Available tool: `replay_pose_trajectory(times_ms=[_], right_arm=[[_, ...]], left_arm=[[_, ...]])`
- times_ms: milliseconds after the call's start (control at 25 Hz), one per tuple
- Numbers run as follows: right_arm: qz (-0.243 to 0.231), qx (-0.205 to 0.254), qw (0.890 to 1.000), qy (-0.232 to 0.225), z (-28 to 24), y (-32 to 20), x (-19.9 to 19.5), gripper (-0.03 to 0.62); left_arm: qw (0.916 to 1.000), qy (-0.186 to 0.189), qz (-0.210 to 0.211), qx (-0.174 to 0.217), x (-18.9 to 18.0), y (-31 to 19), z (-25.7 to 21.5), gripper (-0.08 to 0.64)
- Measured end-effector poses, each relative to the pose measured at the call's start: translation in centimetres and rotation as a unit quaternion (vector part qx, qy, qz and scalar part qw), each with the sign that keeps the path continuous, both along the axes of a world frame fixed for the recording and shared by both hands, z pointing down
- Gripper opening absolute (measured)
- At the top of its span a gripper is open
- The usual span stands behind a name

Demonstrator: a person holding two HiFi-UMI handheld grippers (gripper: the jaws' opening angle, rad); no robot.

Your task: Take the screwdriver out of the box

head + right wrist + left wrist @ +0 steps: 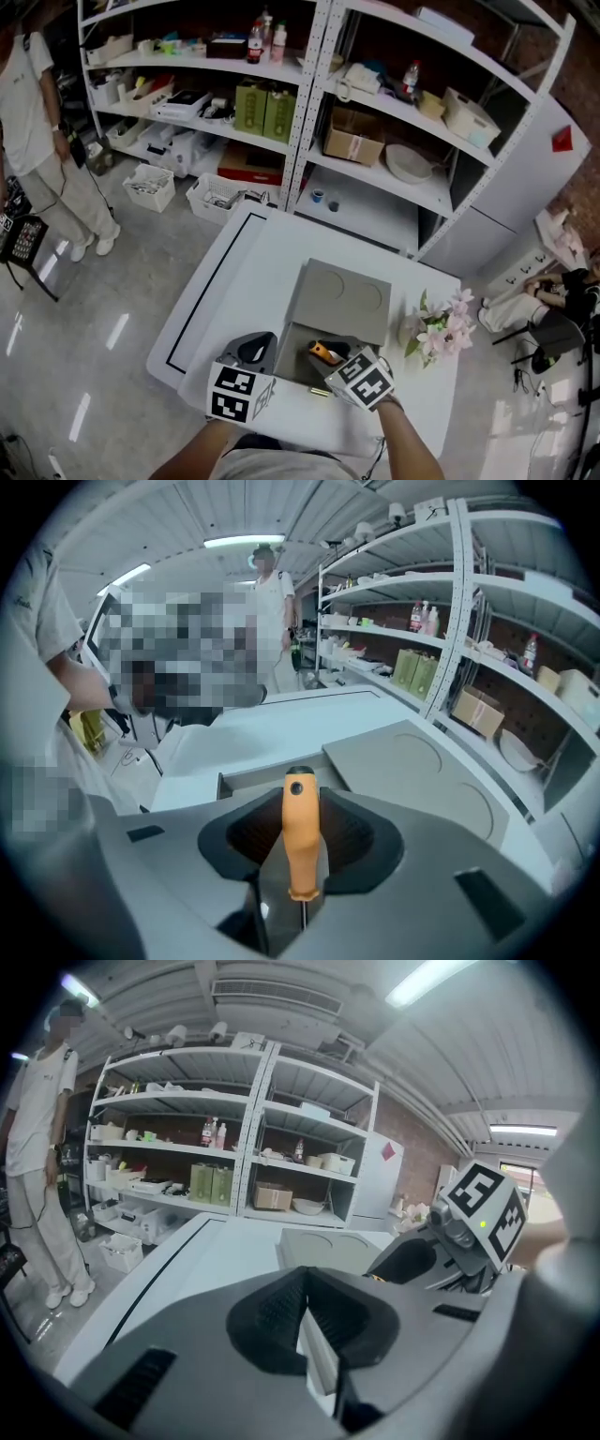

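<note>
Closest to me, at the near edge of the worktop, L tool and R tool sit side by side at the box. L tool is at the box's left front corner. Its jaws meet at the tips, w/ a pale strip of box wall showing in the gap behind them; can't tell if that strip is pinched or just seen through. R tool is clamped on the screwdriver: pads press both sides of the orange handle, butt end w/ its small hole points away from me, thin metal shaft runs back toward the tool body. Screwdriver hangs over the open box, approx. its right half; can't tell if it's clear of the rim.

Box is grey, w/ its lid laid open behind it, two round recesses in the lid. Just right of the lid: pink & white flowers. Worktop is white w/ a black line along its left side.

Past the far edge, white baskets stand on the floor. Behind them are white shelves w/ green cartons, a brown carton, bottles and a bowl. Far left, a person in light clothes stands on the floor.
</note>
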State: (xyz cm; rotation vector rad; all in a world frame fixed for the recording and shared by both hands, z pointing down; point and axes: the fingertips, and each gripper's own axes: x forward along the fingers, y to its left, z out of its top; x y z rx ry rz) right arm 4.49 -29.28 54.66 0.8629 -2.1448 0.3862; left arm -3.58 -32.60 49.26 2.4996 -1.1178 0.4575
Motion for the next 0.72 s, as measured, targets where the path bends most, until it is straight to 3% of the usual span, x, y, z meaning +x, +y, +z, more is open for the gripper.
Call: replay_pose_trajectory(times_ms=[320, 720], right_arm=[[0.049, 0.071, 0.995, -0.054, -4.3, -0.1, 1.5, 0.124], [0.112, 0.156, 0.973, -0.131, -11.0, 1.6, 4.8, 0.124]], left_arm=[[0.9999, -0.004, 0.008, 0.014, 1.7, 1.5, -0.9, 0.006], [0.9994, -0.01, 0.008, 0.031, 4.0, 3.7, -2.3, 0.005]])
